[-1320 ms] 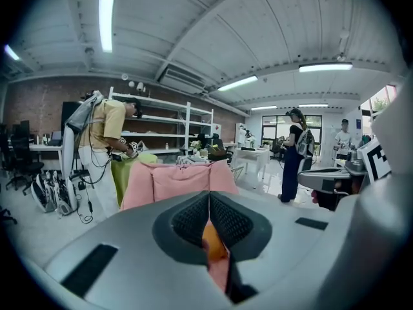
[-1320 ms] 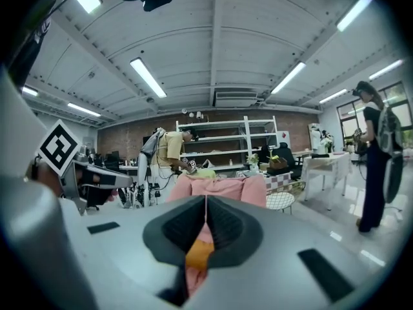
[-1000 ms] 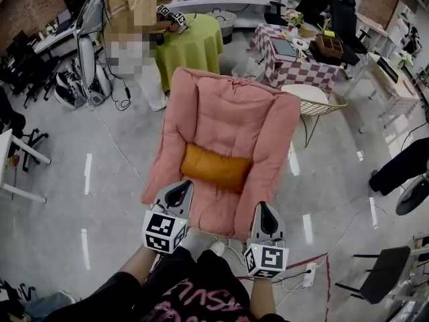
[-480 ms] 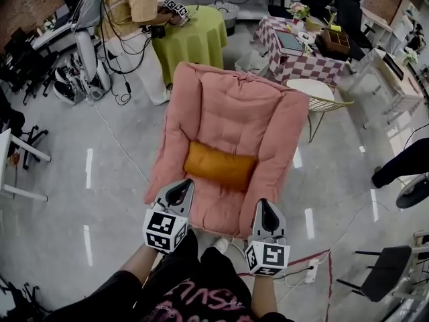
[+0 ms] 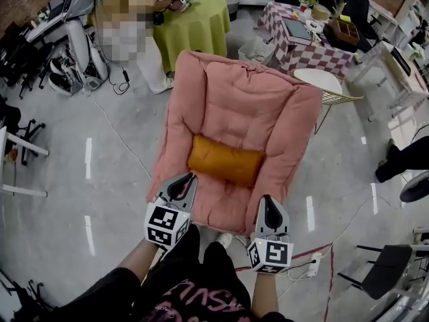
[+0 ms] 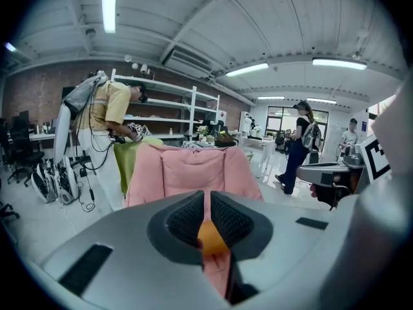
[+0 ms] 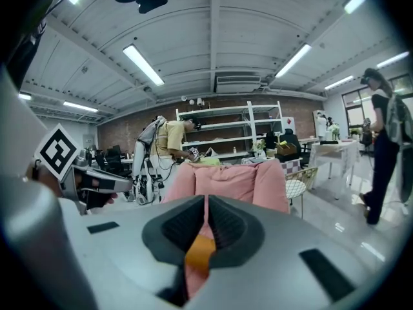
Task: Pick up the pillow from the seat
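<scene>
Head view, bottom of frame: the wearer's dark trousers and both forearms.

- Left claw (image 5: 182, 180), lower centre-left, marker cube behind it. Jaws clenched together, nothing gripped. Its tip lies over the near left corner of the seat edge; contact cannot be told. In the left gripper view, left claw (image 6: 206, 200) shows only a thin slit, with orange beyond it.
- Right claw (image 5: 268, 202), lower centre-right, also clenched and empty, with its tip at the near right corner of the seat. The right gripper view shows the same thin slit at the right claw (image 7: 206, 202).
- Pillow (image 5: 226, 161): orange, oblong, lying crosswise on the seat against the foot of the backrest, mid-frame, ahead of and between the two claws, apart from both.
- Armchair (image 5: 244, 102): pink, padded, centre of frame, on a grey floor (image 5: 80, 166).
- Beyond it: a white wire chair (image 5: 330, 88) at right, a checked-cloth counter (image 5: 295, 49) at upper right, a round green-draped counter (image 5: 194, 29) at top centre, and a person (image 5: 124, 19) at upper left.
</scene>
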Demonstrator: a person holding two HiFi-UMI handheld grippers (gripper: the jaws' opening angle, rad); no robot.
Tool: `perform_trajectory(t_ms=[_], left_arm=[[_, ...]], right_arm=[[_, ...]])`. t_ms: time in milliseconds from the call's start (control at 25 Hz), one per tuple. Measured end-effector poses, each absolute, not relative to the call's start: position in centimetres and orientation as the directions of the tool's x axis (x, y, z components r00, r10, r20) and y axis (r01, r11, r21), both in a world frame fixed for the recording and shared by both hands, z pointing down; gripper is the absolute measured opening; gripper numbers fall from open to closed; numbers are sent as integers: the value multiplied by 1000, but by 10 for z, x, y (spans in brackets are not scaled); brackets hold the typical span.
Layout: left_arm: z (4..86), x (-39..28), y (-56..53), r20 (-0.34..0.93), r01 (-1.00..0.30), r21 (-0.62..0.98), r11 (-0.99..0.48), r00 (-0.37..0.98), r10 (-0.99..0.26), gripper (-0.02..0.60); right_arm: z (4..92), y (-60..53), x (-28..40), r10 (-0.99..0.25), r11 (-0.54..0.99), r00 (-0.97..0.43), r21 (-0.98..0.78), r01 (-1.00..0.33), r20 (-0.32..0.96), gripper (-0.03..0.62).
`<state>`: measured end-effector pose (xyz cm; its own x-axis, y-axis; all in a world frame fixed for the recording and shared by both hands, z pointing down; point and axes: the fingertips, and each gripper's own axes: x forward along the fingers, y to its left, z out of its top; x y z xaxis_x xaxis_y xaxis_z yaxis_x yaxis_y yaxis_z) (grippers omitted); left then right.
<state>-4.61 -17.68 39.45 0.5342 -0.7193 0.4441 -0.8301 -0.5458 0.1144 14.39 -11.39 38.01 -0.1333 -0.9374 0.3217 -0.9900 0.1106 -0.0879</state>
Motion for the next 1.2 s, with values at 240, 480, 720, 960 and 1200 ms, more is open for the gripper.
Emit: perform_trajectory(t_ms=[240,480,720,960,1200], left_arm=[[427,-51,-192,482,-826,134,-547,537,-692,25],[466,-49,-214,520,-821,151,-550,539,-663,88],[510,-47,-238,551,-827,165,-538,530,-645,128],[559,-40,-258,603,-825,192,-532,527,-599,158],[621,-42,-272,652,-834,198,-515,504,-566,193]], right_arm=[[405,-133,137,-923,116,-142,-95,-989,357,23],[438,-154,129,-905,129,-160,-104,-986,393,23],[478,-175,136,-888,114,-157,-124,-986,432,44],[521,-200,146,-868,86,-132,-118,-989,479,80],[585,-215,147,-830,77,-144,-144,-987,540,166]])
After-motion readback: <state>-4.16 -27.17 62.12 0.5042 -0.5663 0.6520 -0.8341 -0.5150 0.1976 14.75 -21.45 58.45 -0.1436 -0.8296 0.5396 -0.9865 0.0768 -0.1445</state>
